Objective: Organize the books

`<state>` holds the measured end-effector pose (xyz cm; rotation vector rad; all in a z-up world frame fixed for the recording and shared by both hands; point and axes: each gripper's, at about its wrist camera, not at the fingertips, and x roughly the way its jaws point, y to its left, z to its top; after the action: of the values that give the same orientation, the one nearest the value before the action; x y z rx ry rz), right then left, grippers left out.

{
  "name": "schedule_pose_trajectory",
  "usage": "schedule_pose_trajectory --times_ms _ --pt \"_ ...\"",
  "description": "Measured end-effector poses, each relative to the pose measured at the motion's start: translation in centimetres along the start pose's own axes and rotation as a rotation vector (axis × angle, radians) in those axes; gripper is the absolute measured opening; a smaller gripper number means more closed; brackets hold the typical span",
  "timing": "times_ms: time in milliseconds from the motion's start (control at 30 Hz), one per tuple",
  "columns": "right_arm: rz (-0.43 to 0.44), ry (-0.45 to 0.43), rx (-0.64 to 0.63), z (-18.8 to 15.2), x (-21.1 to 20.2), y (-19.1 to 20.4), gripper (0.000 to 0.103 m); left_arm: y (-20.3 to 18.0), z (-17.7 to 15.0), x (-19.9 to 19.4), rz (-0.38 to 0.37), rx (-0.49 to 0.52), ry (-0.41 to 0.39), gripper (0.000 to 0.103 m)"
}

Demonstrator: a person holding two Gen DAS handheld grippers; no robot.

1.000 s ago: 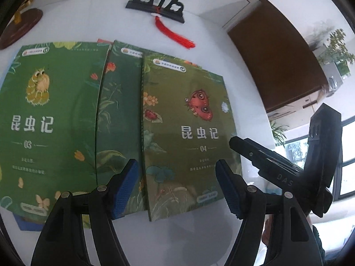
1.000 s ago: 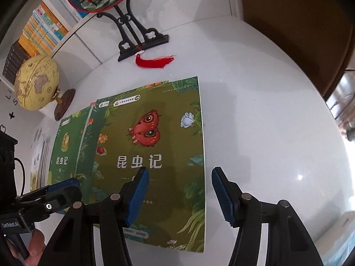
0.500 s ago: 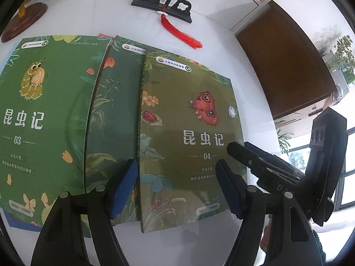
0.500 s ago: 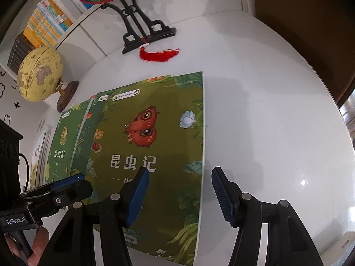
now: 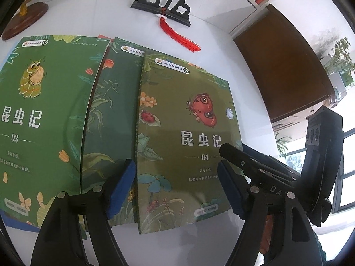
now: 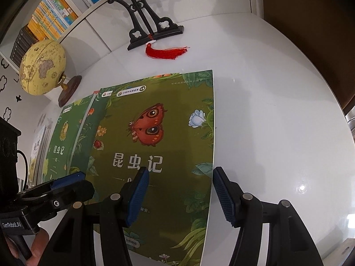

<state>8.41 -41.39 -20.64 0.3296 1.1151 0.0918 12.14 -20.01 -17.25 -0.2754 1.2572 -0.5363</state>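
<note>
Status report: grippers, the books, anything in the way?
Left gripper open, jaws just widened, nothing gripped. Right gripper open over butterfly book. Three books overlap flat on table. Tassel clear of them.

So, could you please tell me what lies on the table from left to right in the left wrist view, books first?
Book 03 with the caterpillar cover → the dark green book partly covered on both sides → book 04 with the moth cover → the right gripper at that book's right edge.
</note>
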Motion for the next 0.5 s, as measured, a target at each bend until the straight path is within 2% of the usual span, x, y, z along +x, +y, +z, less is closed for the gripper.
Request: schedule_pose_trajectory --times_ms 100,367,433,500 --pt "0.011 -0.008 0.009 0.1 -0.5 0.0 0.059 0.3 0.1 -0.2 -0.017 -0.015 -0.001 0.074" --pt "0.09 -0.079 -0.022 0.7 -4.0 1.6 0.06 -0.1 0.0 -0.1 -0.002 0.011 -0.007 0.076" --pt "0.165 -0.088 0.017 0.9 -4.3 1.4 0.06 -0.1 0.0 -0.1 -0.006 0.014 -0.007 0.077" --pt "0.288 -0.089 0.106 1.0 -4.0 0.4 0.06 -0.1 0.1 0.0 -0.012 0.022 -0.005 0.08"
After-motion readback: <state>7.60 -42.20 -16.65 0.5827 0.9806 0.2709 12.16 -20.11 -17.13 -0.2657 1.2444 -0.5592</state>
